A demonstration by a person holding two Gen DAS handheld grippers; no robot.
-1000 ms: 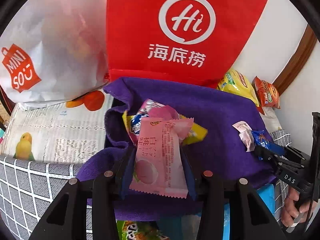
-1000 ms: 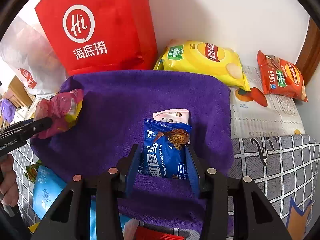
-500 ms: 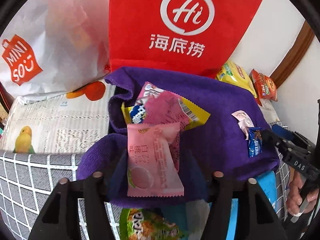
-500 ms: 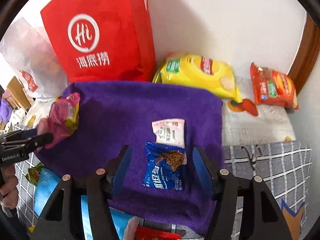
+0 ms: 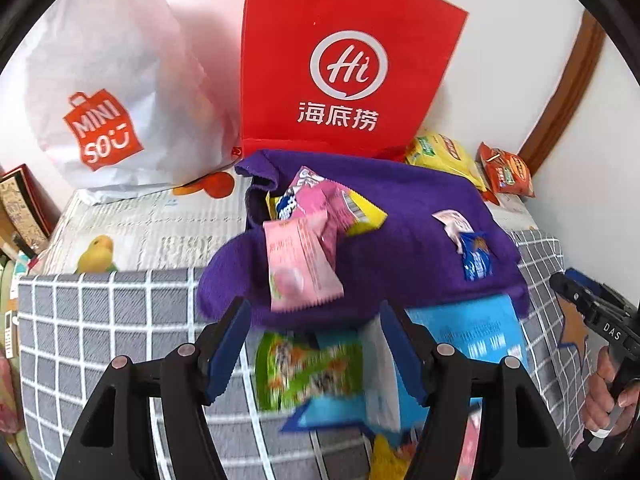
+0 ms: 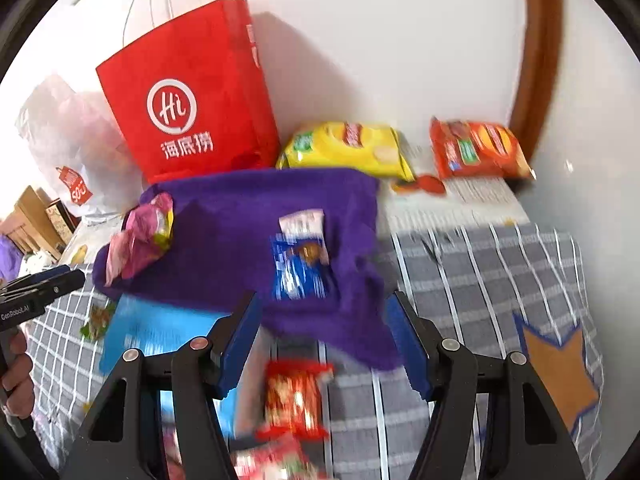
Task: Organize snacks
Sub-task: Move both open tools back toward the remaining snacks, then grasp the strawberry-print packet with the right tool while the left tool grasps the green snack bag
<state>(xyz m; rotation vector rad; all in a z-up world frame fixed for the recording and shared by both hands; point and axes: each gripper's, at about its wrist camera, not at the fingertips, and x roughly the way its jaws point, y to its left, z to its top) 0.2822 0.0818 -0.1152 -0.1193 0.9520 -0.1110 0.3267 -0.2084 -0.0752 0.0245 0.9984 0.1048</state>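
White wall backs a bed-like surface under a grey checked cover, with a red paper bag and a white shopping bag standing at the far edge. Your left gripper has its jaws opening with nothing between them; the pink peach packet lies just beyond its fingertips on the near left part of the purple towel, against a small heap of pink and yellow wrappers. Your right gripper has its jaws apart and empty; the blue cookie packet rests on the towel ahead of it, touching a small white sachet. Judged from this layout, two groups are begun on the towel, one to each side. Left to sort appear to be the green packet and light blue pouch near the towel's near edge, the red wrapped snack, and perhaps the yellow chip bag and orange chip bag by the far wall.
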